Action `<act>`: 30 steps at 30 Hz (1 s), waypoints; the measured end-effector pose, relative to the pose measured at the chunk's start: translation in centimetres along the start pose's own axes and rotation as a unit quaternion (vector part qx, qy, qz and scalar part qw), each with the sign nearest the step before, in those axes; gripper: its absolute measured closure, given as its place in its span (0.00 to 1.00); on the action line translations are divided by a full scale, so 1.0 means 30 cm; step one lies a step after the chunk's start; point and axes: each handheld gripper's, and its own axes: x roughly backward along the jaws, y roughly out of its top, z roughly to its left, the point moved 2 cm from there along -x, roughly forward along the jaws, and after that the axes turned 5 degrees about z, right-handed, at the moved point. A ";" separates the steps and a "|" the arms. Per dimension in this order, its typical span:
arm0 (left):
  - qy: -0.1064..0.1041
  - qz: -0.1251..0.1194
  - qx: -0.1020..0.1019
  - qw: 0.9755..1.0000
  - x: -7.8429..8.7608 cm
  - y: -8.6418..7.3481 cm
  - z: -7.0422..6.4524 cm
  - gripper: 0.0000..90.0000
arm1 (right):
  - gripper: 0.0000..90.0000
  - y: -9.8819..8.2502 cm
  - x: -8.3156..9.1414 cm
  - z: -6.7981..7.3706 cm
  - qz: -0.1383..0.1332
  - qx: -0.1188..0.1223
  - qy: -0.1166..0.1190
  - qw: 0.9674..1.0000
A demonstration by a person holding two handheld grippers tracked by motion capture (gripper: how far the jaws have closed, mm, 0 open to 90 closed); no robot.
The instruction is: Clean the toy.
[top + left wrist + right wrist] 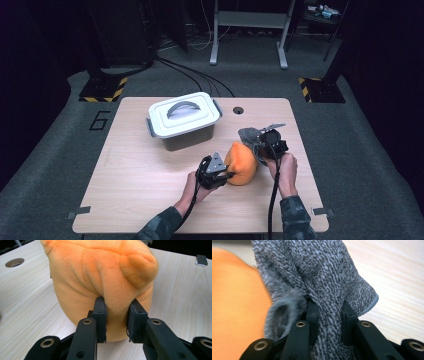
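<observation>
An orange plush toy (241, 163) stands on the wooden table (150, 175) right of centre. My left gripper (222, 175) is shut on a fold of the orange plush toy (105, 277) from its left side; the jaws pinch the soft fabric low down. A grey knitted cloth (250, 137) lies against the toy's far right side. My right gripper (267, 145) is shut on that grey knitted cloth (327, 285), with the orange plush (237, 302) filling the left of the right gripper view.
A white lidded box (184, 120) with a grey handle stands at the table's back left of centre. A round cable hole (238, 110) sits near the far edge. Bare tabletop spreads to the left and front.
</observation>
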 end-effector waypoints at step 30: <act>0.007 -0.003 0.043 0.999 -0.002 0.001 0.050 0.80 | 0.81 -0.044 0.106 0.175 -0.052 0.078 0.046 0.994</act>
